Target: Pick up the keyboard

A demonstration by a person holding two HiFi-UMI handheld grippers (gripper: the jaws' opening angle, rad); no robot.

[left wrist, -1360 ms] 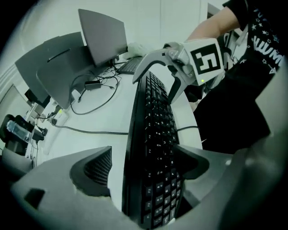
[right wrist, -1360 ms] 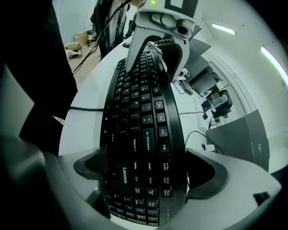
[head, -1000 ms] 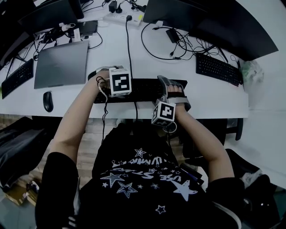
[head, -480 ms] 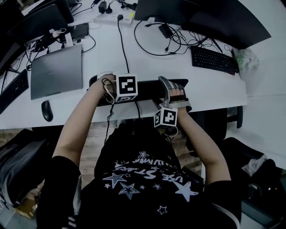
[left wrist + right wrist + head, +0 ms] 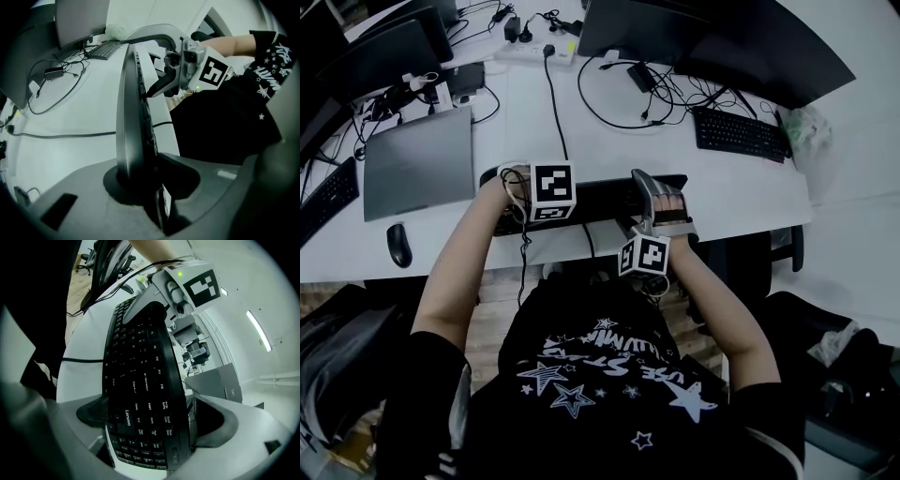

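Though not clearly lifted yet, keyboard [image 5: 600, 195]: black, lying across the middle of the head view, right at the near edge of the white desk [image 5: 731, 192], grabbed at both ends.
Done so far: reach finished, both ends taken, so the grab part pretty much sorted.
Left to do: the actual lift. Can't tell from any view whether clear of the desk; looks about desk level tbh.
Left gripper [image 5: 150, 176]: at the keyboard's left end in the head view, jaws closing and pinching that end edge-on, back of the board against one jaw, key side against the other.
Right gripper [image 5: 150, 423]: at the right end, clamped on the numpad end, keys facing its camera, one jaw on each face of the board.
Keyboard vs grippers: stretched straight from one to the other, each end sitting well in between a pair of jaws, not just nipped at the tips.
Cable [image 5: 558, 112]: black, running down from the top of the head view to the keyboard's middle. Attached or just passing under, no idea.
Neighbours: second keyboard [image 5: 736, 131] upper right, closed laptop [image 5: 417, 159] upper left, mouse [image 5: 397, 246] at the left, all well apart.
Next move, best guess: raise both ends together, keep it level, watch that cable.
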